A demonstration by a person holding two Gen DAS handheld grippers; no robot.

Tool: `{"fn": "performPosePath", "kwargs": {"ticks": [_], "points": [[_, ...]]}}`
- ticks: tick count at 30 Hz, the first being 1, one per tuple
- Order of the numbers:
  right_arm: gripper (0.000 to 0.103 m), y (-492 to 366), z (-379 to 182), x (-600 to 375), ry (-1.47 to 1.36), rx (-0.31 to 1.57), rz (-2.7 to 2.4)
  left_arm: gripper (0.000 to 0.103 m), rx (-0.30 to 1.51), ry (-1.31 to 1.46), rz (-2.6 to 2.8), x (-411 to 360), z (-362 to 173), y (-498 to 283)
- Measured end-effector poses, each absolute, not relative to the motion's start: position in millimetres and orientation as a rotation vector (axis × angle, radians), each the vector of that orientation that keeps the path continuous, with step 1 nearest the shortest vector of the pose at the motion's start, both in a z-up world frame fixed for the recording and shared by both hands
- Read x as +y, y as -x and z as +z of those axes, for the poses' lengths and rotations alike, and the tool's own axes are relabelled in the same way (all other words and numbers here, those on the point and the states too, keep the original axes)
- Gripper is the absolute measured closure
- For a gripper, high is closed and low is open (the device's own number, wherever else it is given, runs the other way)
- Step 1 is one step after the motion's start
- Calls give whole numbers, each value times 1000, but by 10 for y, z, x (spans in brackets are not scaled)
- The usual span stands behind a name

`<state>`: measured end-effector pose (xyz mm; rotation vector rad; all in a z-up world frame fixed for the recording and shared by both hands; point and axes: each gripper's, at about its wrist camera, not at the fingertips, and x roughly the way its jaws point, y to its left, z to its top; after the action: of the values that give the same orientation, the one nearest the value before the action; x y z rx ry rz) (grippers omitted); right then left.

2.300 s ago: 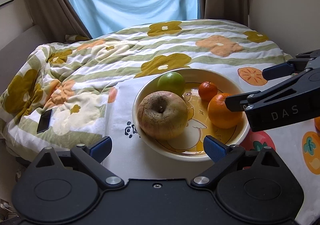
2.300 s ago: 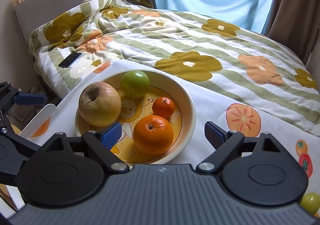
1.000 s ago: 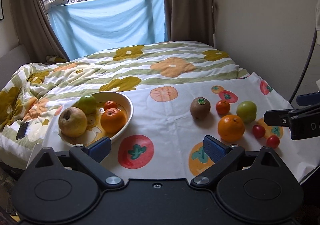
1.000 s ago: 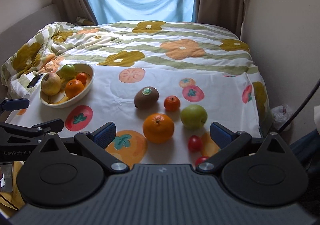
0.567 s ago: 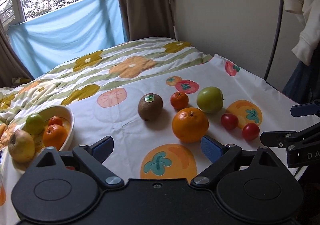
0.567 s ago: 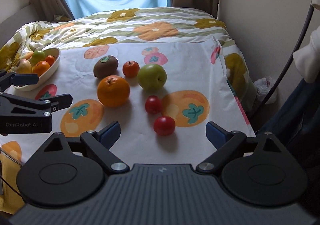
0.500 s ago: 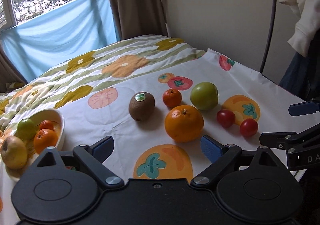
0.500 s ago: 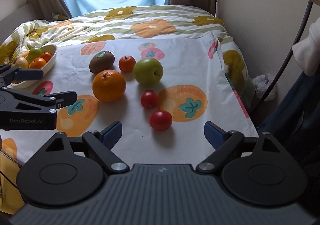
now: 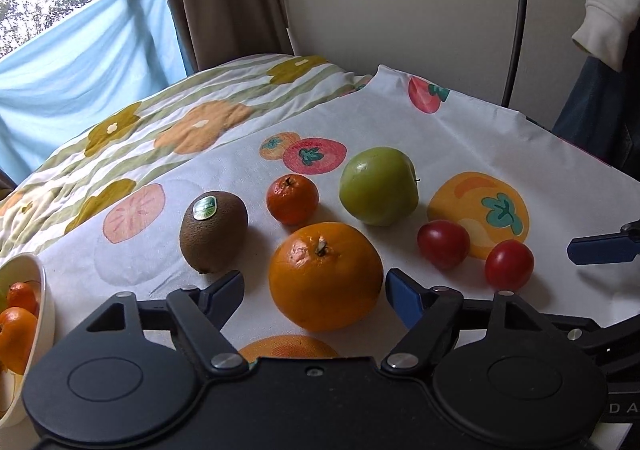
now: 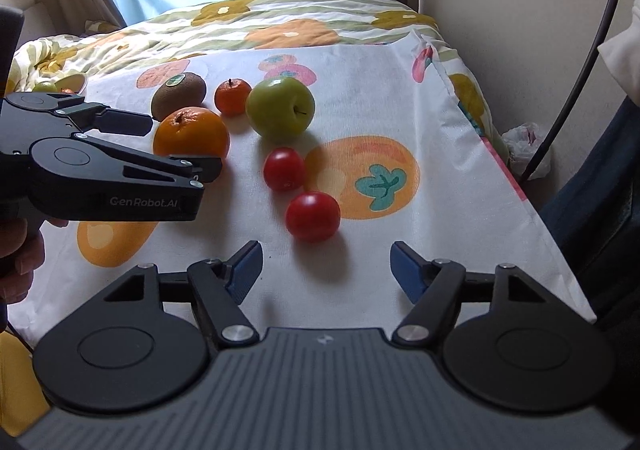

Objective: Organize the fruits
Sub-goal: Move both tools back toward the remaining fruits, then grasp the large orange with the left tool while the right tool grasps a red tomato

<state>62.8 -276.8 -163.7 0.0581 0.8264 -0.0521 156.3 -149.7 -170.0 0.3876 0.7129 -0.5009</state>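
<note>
The left claw gapes apart, big orange sitting between its fingers, probably untouched — centre, then squeeze gently. The right claw is spread too, nearest tomato just ahead.

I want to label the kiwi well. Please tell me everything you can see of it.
The kiwi is a brown, fuzzy oval with a small green and white sticker near its top. It looks whole, lies tilted on the printed cloth, left of the mandarin and behind the big orange. Neither gripper touches it.
</note>
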Motion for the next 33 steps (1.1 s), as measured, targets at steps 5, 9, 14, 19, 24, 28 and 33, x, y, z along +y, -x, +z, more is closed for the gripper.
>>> {"fn": "performPosePath", "kwargs": {"ticks": [5,9,14,19,24,28,33], "points": [[19,-678,-1654,-2763,-73,824,-58,32,737,-371,-522,-1496,-1741,-1589],[26,-716,-1664,-2762,-71,823,-59,37,735,-365,-530,-1496,-1744,-1564],[28,-755,-1677,-2761,-68,822,-55,37,740,-360,-522,-1462,-1738,-1542],[30,-785,-1684,-2731,-54,819,-46,37,740,-363,-506,-1400,-1741,-1481],[36,-839,-1690,-2709,-45,813,-42,38,744,-352,-486,-1323,-1740,-1421],[52,-879,-1699,-2703,-35,817,-39,38,747,-341,-476,-1280,-1734,-1367],[54,-875,-1671,-2700,-38,811,-34,38,737,-312,-453,-1218,-1688,-1294]]}}
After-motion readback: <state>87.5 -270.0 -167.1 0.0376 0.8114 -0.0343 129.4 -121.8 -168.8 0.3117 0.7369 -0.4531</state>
